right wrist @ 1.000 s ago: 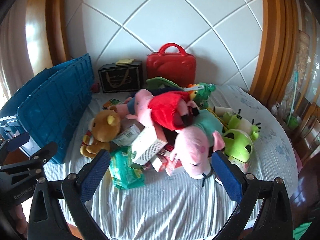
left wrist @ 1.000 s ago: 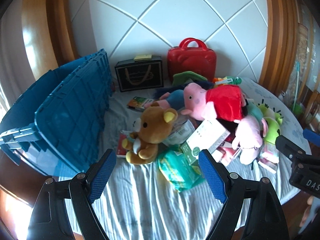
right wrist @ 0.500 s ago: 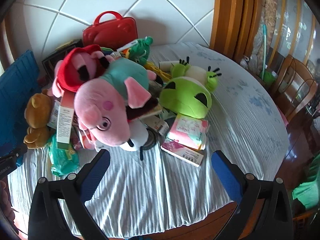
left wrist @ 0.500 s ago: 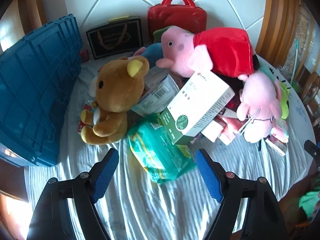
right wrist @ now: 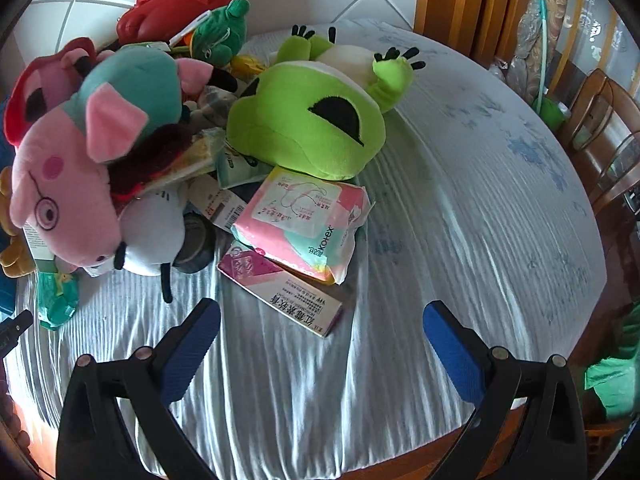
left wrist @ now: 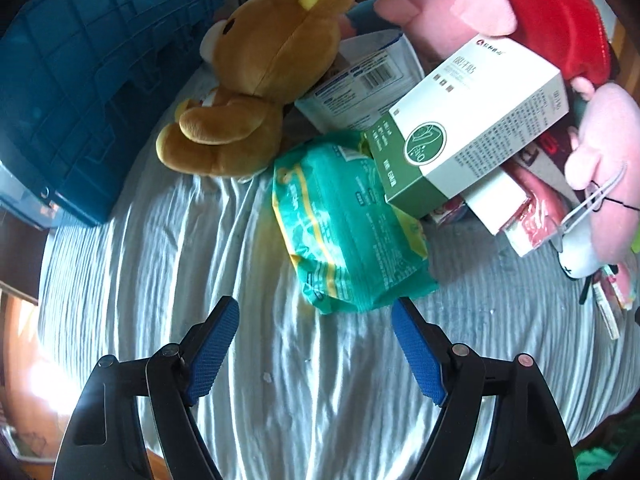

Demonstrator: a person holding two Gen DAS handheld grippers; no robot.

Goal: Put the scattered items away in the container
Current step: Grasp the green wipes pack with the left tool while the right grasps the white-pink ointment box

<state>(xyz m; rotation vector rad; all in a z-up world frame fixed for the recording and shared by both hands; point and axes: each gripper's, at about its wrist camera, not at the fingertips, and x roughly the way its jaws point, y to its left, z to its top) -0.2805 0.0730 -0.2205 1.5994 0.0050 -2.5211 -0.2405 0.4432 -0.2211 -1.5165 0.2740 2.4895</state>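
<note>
- The left gripper [left wrist: 314, 338] is spread wide with nothing between its blue pads [left wrist: 211, 346]; it hangs over bare striped cloth [left wrist: 168, 264].
- The green pack [left wrist: 348, 228] lies at its 12 o'clock, just beyond the fingertips. Its long axis runs from about 11 to 5 o'clock, so it sits skewed to the finger line.
- A white-and-green box [left wrist: 476, 120] rests on the pack's far end, at 1 o'clock; the near end is free.
- The bear [left wrist: 256, 84] sits at 11 o'clock, touching the blue crate [left wrist: 72, 80], which fills 9 to 11 o'clock.
- The right gripper [right wrist: 320, 338] is likewise wide apart and holds nothing. A purple box [right wrist: 282, 290] lies at its 12 o'clock, just ahead, with a pink pack [right wrist: 306, 222] overlapping its far edge.
- The frog [right wrist: 308, 120] lies farther out at 12; the pig [right wrist: 68, 184] at 10 o'clock.
- Judgement: the left arm is nearer both the green pack and the crate, so a straight advance with a slight twist to square the pads across the pack looks like the next move.
</note>
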